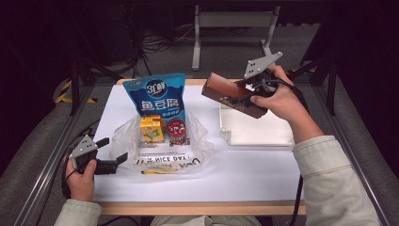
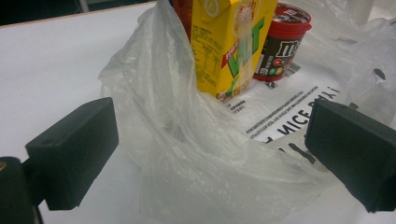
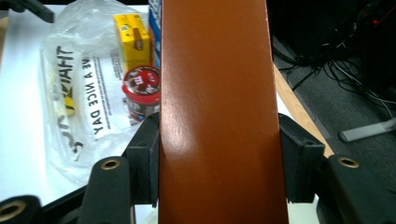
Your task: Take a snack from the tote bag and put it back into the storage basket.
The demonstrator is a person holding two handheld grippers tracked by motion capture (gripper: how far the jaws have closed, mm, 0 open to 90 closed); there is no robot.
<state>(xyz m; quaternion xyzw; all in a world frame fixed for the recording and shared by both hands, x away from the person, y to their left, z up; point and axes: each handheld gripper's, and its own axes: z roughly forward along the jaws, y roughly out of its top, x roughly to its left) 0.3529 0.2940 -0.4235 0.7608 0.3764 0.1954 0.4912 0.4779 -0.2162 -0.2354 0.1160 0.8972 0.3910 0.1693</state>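
My right gripper (image 1: 253, 90) is shut on a long brown box (image 1: 229, 93), held tilted above the table's back right; its pads clamp the box's (image 3: 215, 70) two sides. A clear plastic bag (image 1: 162, 151) lies open mid-table with a yellow drink carton (image 1: 152, 129) and a red-lidded M&M's tub (image 1: 177, 131) standing on it. A blue snack pouch (image 1: 157, 96) stands upright behind them. My left gripper (image 1: 114, 149) rests at the bag's left edge, open; a loose fold of the bag (image 2: 187, 154) lies between its jaws, and neither pad touches it. Carton (image 2: 229, 42) and tub (image 2: 282, 42) stand just beyond.
A shallow white tray (image 1: 256, 131) sits on the white table (image 1: 244, 172) at the right, under the held box. Metal rails run along both sides of the table, and a grey stand (image 1: 230, 19) with cables is on the floor beyond the far edge.
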